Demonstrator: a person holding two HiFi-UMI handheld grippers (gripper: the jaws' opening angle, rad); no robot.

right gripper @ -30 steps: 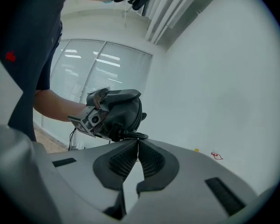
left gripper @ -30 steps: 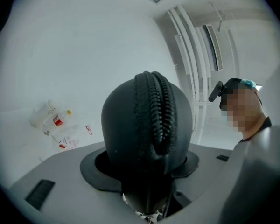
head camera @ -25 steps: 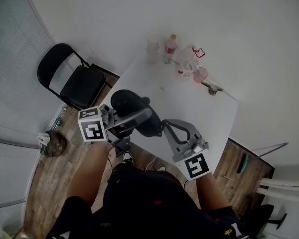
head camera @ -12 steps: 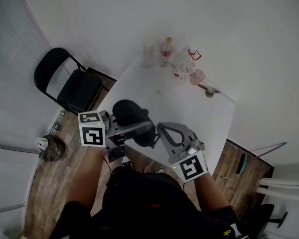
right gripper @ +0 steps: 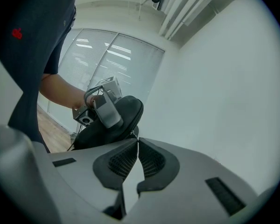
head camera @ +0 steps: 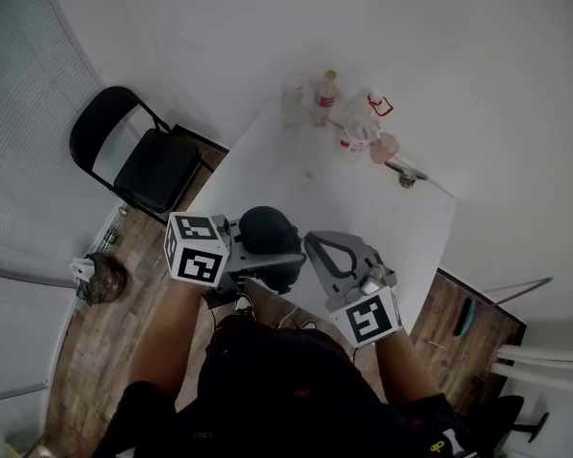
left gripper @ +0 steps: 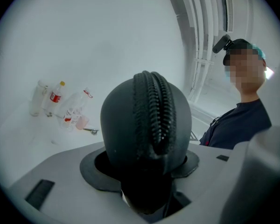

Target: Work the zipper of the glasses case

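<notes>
Bottles stand at the worktop's far end and a black chair sits off its left side, both well apart from my grippers. The left gripper is clamped on the dark, domed glasses case, held over the near edge, its zipper running up the middle. The right gripper has its tips pressed together at the case's rim; I can't tell whether they pinch the pull.

Zipper pull: I can't find it where the tips of the right gripper meet the rim of the glasses case.
Case bottom: sunk between the jaws of the left gripper.
Bottles: labels too small to read.
Floor bundle: unclear.
</notes>
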